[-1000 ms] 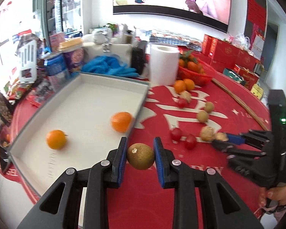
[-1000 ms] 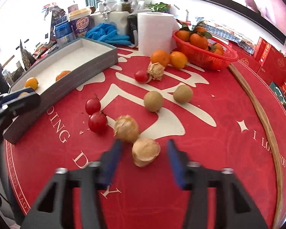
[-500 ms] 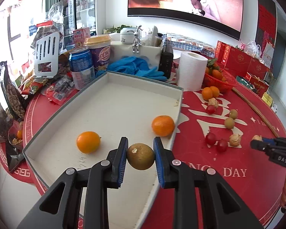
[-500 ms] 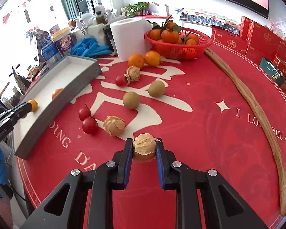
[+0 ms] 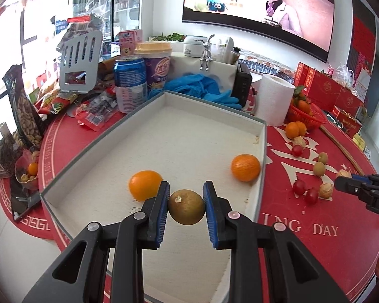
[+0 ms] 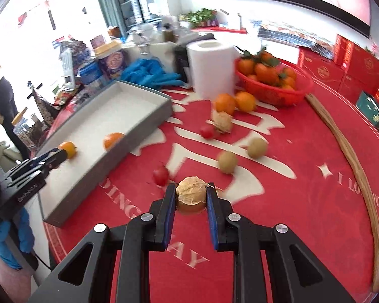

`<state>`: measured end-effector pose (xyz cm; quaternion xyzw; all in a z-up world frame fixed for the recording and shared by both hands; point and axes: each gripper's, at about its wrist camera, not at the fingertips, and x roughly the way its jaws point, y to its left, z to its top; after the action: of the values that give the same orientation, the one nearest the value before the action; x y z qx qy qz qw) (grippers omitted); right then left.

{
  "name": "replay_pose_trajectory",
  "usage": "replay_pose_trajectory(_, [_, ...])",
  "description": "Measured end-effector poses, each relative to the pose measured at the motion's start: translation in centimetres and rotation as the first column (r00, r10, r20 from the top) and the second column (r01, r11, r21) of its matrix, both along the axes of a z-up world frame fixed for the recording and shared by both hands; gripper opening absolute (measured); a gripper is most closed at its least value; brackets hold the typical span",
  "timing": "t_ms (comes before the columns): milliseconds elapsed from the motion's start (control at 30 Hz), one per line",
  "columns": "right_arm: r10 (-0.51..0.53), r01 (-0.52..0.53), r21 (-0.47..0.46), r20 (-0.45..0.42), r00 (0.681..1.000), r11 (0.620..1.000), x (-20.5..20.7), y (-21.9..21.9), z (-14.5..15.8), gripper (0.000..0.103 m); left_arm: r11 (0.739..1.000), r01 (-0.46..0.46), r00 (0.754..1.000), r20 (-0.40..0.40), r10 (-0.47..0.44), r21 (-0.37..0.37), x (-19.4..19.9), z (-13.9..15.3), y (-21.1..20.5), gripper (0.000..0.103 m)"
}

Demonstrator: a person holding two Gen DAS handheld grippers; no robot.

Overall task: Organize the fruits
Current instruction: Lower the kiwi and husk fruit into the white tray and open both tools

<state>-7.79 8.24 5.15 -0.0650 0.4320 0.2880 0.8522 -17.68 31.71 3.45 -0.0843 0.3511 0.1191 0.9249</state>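
Observation:
My left gripper (image 5: 186,205) is shut on a brown kiwi (image 5: 186,206) and holds it above the near part of the grey tray (image 5: 262,151). Two oranges (image 5: 145,185) (image 5: 245,167) lie in the tray. My right gripper (image 6: 191,198) is shut on a papery husk fruit (image 6: 191,194) above the red table, right of the tray (image 6: 139,123). Loose kiwis (image 6: 228,162), cherry tomatoes (image 6: 161,174), oranges (image 6: 224,103) and another husk fruit (image 6: 222,122) lie on the table. The left gripper also shows in the right wrist view (image 6: 59,154), and the right gripper in the left wrist view (image 5: 341,181).
A red basket of tangerines (image 6: 273,80), a paper roll (image 6: 211,65), blue gloves (image 5: 202,88), a can (image 5: 130,83), a cup and snack packets crowd the back and left of the table. A wooden stick (image 6: 353,166) lies at the right.
My left gripper carried the kiwi from the table edge to over the tray. My right gripper closed on the husk fruit, lifted it and swung left toward the tray.

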Motion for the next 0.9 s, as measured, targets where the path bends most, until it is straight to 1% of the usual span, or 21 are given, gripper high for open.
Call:
replay_pose_trajectory(100, [0.043, -0.043, -0.003, 0.000, 0.999, 0.999, 0.1, 2.2, 0.1, 0.024, 1.000, -0.017, 1.000, 0.002, 0.017, 0.020, -0.2, -0.1, 0.4, 0.030])
replay_pose_trajectory(267, [0.114, -0.114, 0.017, -0.009, 0.993, 0.993, 0.2, 6.2, 0.2, 0.024, 1.000, -0.029, 0.999, -0.023, 0.029, 0.003, 0.1, -1.2, 1.2, 0.030])
replay_pose_trajectory(400, [0.174, -0.173, 0.040, -0.022, 0.985, 0.984, 0.1, 9.5, 0.3, 0.024, 0.999, -0.035, 0.998, -0.048, 0.034, -0.026, 0.2, -2.2, 1.4, 0.030])
replay_pose_trajectory(500, [0.211, -0.209, 0.052, -0.032, 0.977, 0.976, 0.0, 11.6, 0.2, 0.024, 0.997, -0.043, 0.996, -0.083, 0.037, -0.061, 0.4, -3.4, 1.4, 0.030])
replay_pose_trajectory(533, [0.225, -0.223, 0.051, -0.035, 0.974, 0.973, 0.0, 12.3, 0.0, 0.024, 0.998, -0.049, 0.996, -0.070, 0.046, -0.031, 0.2, -3.4, 1.0, 0.030])
replay_pose_trajectory(567, [0.235, -0.233, 0.048, -0.036, 0.971, 0.971, 0.0, 13.0, -0.1, 0.024, 0.999, -0.051, 0.996, -0.074, 0.051, -0.008, 0.2, -3.5, 0.5, 0.030])
replay_pose_trajectory(600, [0.243, -0.241, 0.045, -0.037, 0.969, 0.969, -0.1, 13.5, -0.3, 0.024, 0.999, -0.052, 0.996, -0.069, 0.052, 0.000, 0.0, -3.5, 0.1, 0.030])
replay_pose_trajectory(667, [0.257, -0.256, 0.037, -0.044, 0.965, 0.966, 0.0, 14.6, -0.7, 0.024, 0.999, -0.044, 0.997, -0.062, 0.043, -0.003, -0.2, -3.6, -0.7, 0.030])
replay_pose_trajectory(767, [0.267, -0.266, 0.027, -0.060, 0.962, 0.964, 0.4, 15.6, -1.4, 0.024, 0.999, -0.053, 0.997, -0.053, 0.052, -0.008, -0.2, -3.6, -0.7, 0.030])
replay_pose_trajectory(800, [0.268, -0.267, 0.023, -0.065, 0.961, 0.963, 0.5, 15.7, -1.5, 0.024, 0.998, -0.055, 0.997, -0.051, 0.055, -0.005, -0.2, -3.6, -0.6, 0.033])
replay_pose_trajectory(867, [0.270, -0.269, 0.021, -0.079, 0.960, 0.963, 0.9, 16.0, -1.7, 0.025, 0.998, -0.063, 0.997, -0.044, 0.064, 0.011, -0.3, -3.3, -0.5, 0.054])
replay_pose_trajectory(900, [0.270, -0.269, 0.028, -0.091, 0.958, 0.963, 1.1, 16.0, -1.7, 0.028, 0.997, -0.071, 0.997, -0.033, 0.071, 0.020, -0.5, -3.1, -0.4, 0.076])
